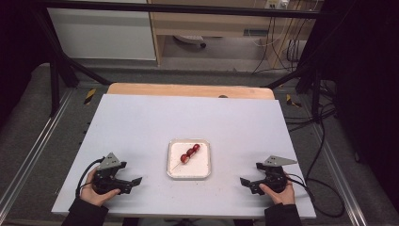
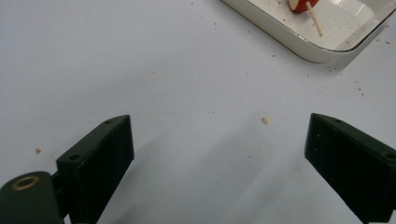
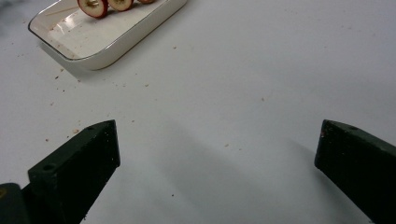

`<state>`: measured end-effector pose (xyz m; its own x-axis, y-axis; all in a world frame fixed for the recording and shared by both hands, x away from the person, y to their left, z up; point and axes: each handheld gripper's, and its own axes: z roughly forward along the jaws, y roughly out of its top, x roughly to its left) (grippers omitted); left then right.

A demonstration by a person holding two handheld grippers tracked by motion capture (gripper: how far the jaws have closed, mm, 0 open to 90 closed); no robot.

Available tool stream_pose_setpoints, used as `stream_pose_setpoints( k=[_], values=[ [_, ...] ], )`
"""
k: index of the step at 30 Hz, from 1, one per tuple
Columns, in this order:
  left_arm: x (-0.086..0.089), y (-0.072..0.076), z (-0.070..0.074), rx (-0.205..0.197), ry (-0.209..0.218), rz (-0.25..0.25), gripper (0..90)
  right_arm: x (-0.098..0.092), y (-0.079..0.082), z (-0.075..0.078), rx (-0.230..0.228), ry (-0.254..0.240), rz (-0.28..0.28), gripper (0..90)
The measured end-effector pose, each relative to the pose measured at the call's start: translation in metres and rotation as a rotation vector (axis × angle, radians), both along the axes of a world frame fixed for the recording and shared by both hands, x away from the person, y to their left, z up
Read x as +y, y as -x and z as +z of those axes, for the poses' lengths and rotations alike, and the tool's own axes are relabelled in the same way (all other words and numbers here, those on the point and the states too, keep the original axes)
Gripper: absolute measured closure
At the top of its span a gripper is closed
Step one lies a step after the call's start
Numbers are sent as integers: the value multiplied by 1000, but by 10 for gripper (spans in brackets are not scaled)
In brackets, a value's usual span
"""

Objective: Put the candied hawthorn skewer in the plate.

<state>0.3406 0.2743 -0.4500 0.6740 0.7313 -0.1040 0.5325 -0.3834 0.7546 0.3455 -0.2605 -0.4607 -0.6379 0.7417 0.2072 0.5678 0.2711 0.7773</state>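
Both grippers sat at the near edge of the table (image 1: 141, 117), one at each side of the tray (image 1: 203, 169), each in a hand. Left gripper (image 1: 134, 181) had its jaws spread wide with nothing between them; its own view showed only bare tabletop and a few crumbs (image 2: 265, 120) in the gap. Right gripper (image 1: 245, 182) likewise stood spread and empty, jaws aimed toward the tray.

Skewer (image 1: 189, 153) lay diagonally inside the white tray at table centre: three red fruit pieces threaded on a thin stick (image 2: 314, 19), bare stick end pointing to the tray's near-left corner. Right gripper view showed the cut faces of the fruit (image 3: 92, 6) along the tray's far side.

My read: neither tool was engaged with the skewer, both well apart from the tray, so this looked like a rest or reset position between steps. Any next pick would call for reaching in over the tray rim and closing on the bare stick end rather than the fruit, which looks soft and likely to slip.
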Motion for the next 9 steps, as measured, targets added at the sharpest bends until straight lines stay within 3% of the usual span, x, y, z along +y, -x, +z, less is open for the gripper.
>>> stream_pose_setpoints(
  k=[9],
  values=[
    [4, 0, -5, 1, 12, 4, 82, 0, 0, 0, 6, 10, 6, 6]
  ],
)
